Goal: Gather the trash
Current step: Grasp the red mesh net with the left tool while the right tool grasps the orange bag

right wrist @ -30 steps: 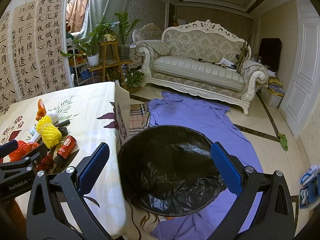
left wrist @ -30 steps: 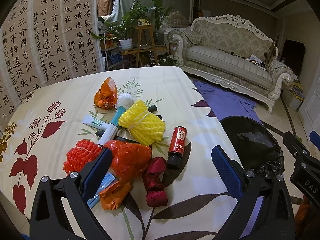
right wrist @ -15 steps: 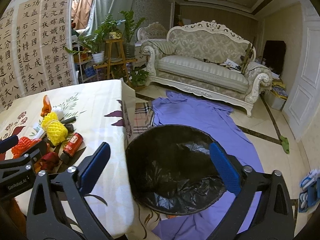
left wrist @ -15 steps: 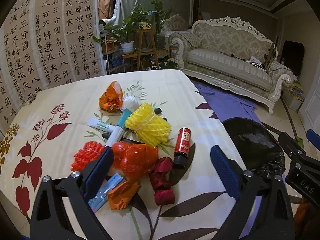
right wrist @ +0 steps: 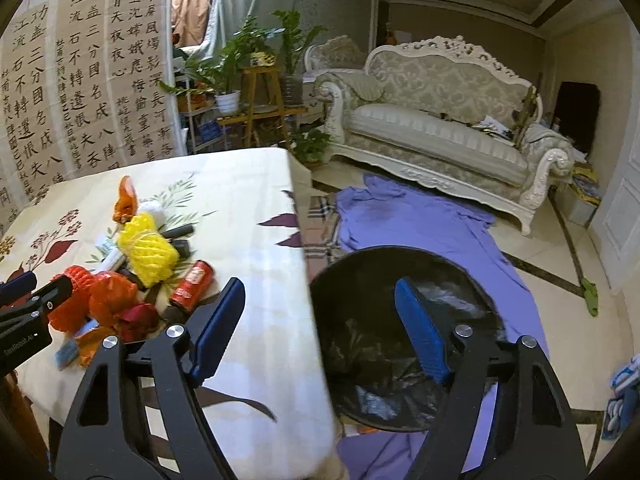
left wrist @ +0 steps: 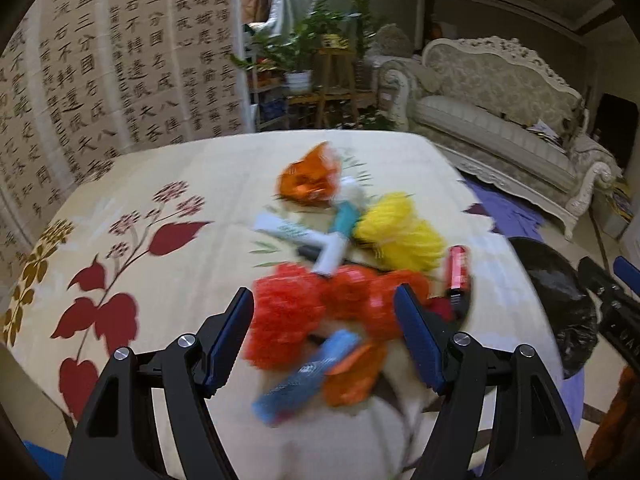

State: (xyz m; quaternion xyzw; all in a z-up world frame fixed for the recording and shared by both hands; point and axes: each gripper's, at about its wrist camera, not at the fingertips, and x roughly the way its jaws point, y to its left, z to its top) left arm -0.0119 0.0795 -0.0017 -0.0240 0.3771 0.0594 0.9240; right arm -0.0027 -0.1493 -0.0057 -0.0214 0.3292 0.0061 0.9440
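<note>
A pile of trash lies on the flowered tablecloth [left wrist: 168, 208]: a red foam net [left wrist: 280, 312], an orange-red bag [left wrist: 372, 300], a yellow foam net [left wrist: 400, 232], a small red bottle [left wrist: 458, 276], a blue wrapper [left wrist: 304, 372] and an orange wrapper [left wrist: 308, 180]. My left gripper [left wrist: 324, 336] is open, its jaws on either side of the red net and bag, just above them. The view is blurred. My right gripper [right wrist: 320, 328] is open and empty above the table's right edge and the black-lined bin [right wrist: 404, 336].
The bin stands on the floor right of the table, on a purple cloth [right wrist: 420, 220]. A white sofa [right wrist: 440, 128], a plant stand [right wrist: 260, 92] and a calligraphy screen [left wrist: 100, 72] stand behind. The left gripper shows in the right wrist view [right wrist: 28, 304].
My left gripper has moved forward and down over the pile and its jaws have narrowed. My right gripper has shifted left toward the table and its jaws have narrowed too.
</note>
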